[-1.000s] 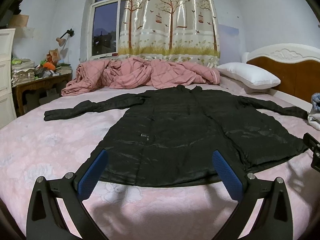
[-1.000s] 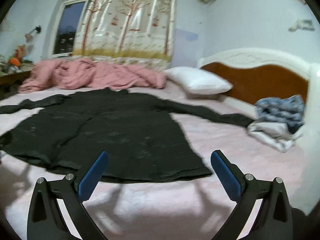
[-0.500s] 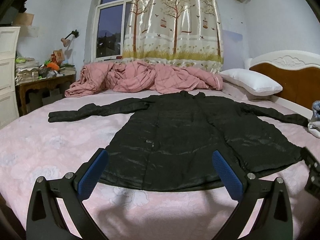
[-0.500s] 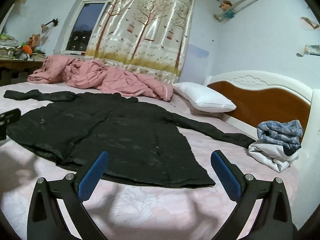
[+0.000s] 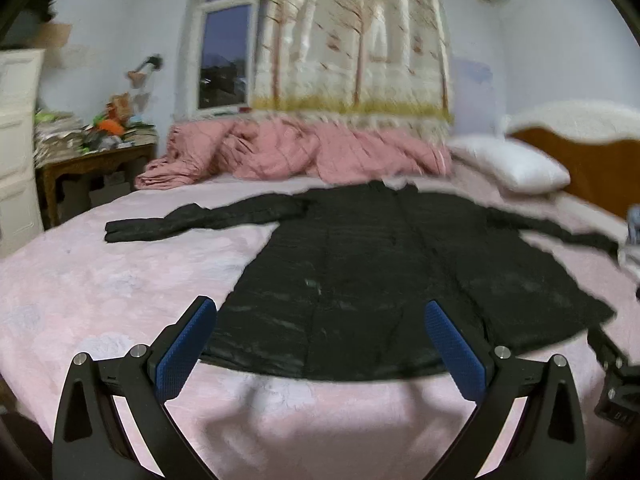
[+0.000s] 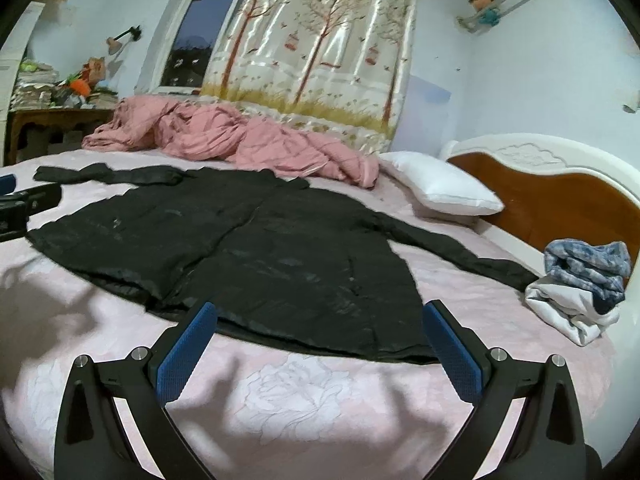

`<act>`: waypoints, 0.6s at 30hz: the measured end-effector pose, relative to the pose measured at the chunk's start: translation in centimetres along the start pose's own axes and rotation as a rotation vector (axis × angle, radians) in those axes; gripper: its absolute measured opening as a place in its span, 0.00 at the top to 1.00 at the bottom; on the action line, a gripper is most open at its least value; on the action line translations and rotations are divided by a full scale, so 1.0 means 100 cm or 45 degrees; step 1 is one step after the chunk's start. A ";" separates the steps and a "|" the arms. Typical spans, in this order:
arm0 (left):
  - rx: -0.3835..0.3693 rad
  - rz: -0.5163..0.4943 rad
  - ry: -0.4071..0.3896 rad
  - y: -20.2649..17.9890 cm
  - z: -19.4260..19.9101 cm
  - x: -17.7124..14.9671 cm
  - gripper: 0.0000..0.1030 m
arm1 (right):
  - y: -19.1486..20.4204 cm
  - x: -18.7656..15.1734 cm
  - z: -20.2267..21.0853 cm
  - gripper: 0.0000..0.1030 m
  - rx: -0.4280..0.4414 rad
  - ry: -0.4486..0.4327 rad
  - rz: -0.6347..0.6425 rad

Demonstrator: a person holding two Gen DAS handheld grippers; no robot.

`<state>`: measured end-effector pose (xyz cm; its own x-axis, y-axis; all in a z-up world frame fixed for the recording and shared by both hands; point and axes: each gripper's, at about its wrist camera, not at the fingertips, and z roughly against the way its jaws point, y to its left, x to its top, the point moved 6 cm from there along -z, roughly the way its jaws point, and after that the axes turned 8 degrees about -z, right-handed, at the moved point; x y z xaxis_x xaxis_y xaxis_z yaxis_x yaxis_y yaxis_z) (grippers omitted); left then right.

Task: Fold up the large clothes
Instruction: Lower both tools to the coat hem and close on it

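Both sets of jaws stood wide and held nothing. The left gripper point(image 5: 320, 336) hung over the near hem of the coat point(image 5: 400, 280), its blue, dimpled pads point(image 5: 186, 350) on black angular arms. The right gripper point(image 6: 320, 336) hovered likewise above the hem's right corner, pads point(image 6: 452, 352) apart.

The coat point(image 6: 256, 248) lay flat and open on the bed point(image 6: 280, 400), black, glossy and finely crinkled, flaring toward the hem, sleeves stretched out to each side. The bed's cover was soft pink with a pale flower print.

Beyond the collar lay a rumpled pink quilt point(image 6: 240, 140) with stitched squares, and a smooth white pillow point(image 6: 440, 188) before the curved wood-and-white headboard point(image 6: 560, 184). A blue-and-white heap of clothes point(image 6: 580, 280) touched the right cuff. A shiny tree-print curtain point(image 6: 320, 52) hung behind.

Compared with half a second earlier, the left view had blurred and sat slightly further left of the coat; the right view had moved closer to the hem.
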<state>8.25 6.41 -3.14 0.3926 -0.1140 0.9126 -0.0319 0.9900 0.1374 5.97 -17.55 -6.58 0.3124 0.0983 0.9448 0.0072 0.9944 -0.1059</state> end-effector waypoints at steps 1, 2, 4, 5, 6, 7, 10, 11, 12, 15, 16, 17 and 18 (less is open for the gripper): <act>-0.035 -0.051 0.030 -0.006 -0.002 -0.001 0.00 | 0.001 -0.001 0.000 0.00 0.023 0.012 0.003; -0.070 -0.117 0.065 -0.013 -0.004 -0.003 0.00 | 0.003 -0.002 0.000 0.00 0.034 0.028 0.004; -0.121 -0.210 0.107 -0.025 -0.006 -0.006 0.00 | 0.004 -0.003 -0.004 0.00 0.078 0.082 -0.003; -0.131 -0.249 0.120 -0.031 -0.006 -0.009 0.00 | 0.004 -0.004 -0.006 0.00 0.111 0.112 -0.012; -0.130 -0.287 0.139 -0.036 -0.007 -0.011 0.00 | 0.005 -0.006 -0.011 0.00 0.158 0.170 -0.021; -0.120 -0.312 0.161 -0.040 -0.009 -0.013 0.00 | 0.007 -0.009 -0.017 0.00 0.188 0.241 -0.019; -0.112 -0.370 0.287 -0.049 -0.022 -0.025 0.00 | 0.008 -0.019 -0.038 0.00 0.162 0.398 0.031; -0.090 -0.394 0.339 -0.050 -0.030 -0.031 0.00 | 0.008 -0.022 -0.044 0.00 0.160 0.425 0.065; -0.061 -0.420 0.379 -0.050 -0.038 -0.037 0.00 | 0.009 -0.024 -0.051 0.00 0.134 0.457 0.114; -0.028 -0.447 0.437 -0.048 -0.051 -0.052 0.00 | 0.011 -0.032 -0.072 0.00 0.059 0.568 0.253; -0.033 -0.425 0.442 -0.046 -0.053 -0.052 0.00 | 0.012 -0.033 -0.075 0.00 0.066 0.577 0.266; -0.029 -0.413 0.449 -0.043 -0.056 -0.051 0.00 | 0.012 -0.032 -0.079 0.00 0.069 0.576 0.266; -0.016 -0.417 0.456 -0.042 -0.061 -0.049 0.00 | 0.011 -0.030 -0.084 0.00 0.063 0.587 0.264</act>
<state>12.02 3.36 -10.55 0.6722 -0.3859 0.6318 0.1563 0.9081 0.3884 12.97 -17.12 -12.12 0.6894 0.2768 0.6694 -0.1405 0.9577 -0.2513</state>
